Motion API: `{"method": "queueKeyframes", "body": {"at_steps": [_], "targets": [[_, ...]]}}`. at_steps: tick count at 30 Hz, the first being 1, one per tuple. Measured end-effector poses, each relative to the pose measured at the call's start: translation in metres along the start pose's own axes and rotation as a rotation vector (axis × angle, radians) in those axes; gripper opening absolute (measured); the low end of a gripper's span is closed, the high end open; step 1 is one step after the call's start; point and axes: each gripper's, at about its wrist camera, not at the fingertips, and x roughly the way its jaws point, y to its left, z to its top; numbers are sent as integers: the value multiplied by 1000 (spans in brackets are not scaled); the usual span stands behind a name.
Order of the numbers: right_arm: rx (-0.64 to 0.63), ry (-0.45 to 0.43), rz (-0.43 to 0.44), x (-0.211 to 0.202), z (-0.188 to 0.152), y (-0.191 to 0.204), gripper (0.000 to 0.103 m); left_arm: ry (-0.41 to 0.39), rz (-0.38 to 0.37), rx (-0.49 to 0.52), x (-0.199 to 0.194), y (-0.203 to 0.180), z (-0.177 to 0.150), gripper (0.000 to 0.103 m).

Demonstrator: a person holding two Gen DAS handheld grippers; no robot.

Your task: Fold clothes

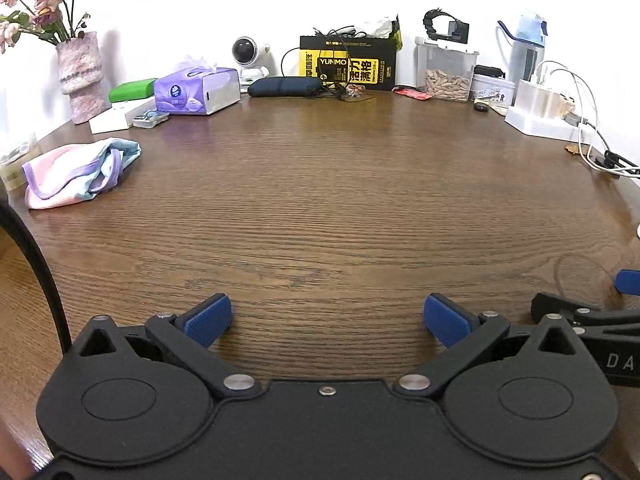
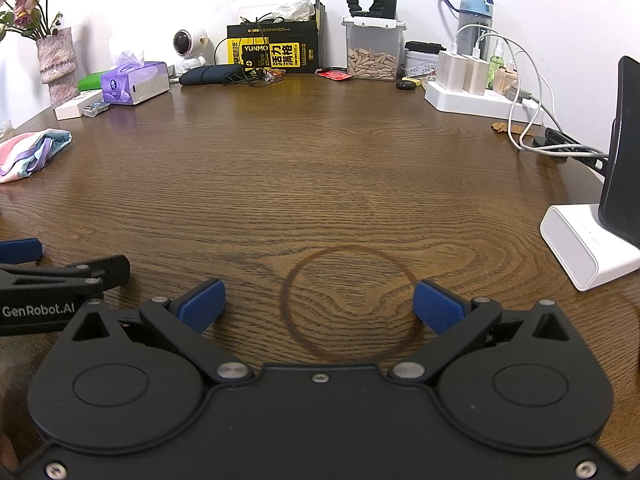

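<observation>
A small pink, blue and purple garment (image 1: 78,172) lies crumpled on the brown wooden table (image 1: 320,200) at the far left. It also shows in the right wrist view (image 2: 32,152) at the left edge. My left gripper (image 1: 327,320) is open and empty, low over the table near the front, well right of the garment. My right gripper (image 2: 318,306) is open and empty, over a dark ring stain (image 2: 350,304). The two grippers sit side by side; the left one's finger shows in the right wrist view (image 2: 20,250).
Along the back wall stand a vase of dried flowers (image 1: 80,76), a purple tissue box (image 1: 196,90), a small camera (image 1: 246,56), a black-and-yellow box (image 1: 348,64), a clear container (image 1: 446,70) and a power strip with cables (image 2: 480,96). A white stand with a dark panel (image 2: 592,240) sits at right.
</observation>
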Motion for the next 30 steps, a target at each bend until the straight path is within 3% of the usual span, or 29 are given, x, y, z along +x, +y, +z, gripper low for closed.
{"method": "queueKeyframes", "body": {"at_steps": [8,23,30], "targets": [[0,0,0,0,0,0,103,-3,7,-42,2,0,1,103],[7,0,-7,0,0,0,103,4,42,-19,6,-11,6,103],[15,0,-18,0,0,-1,103,1,21,-29,6,-10,5,103]]}}
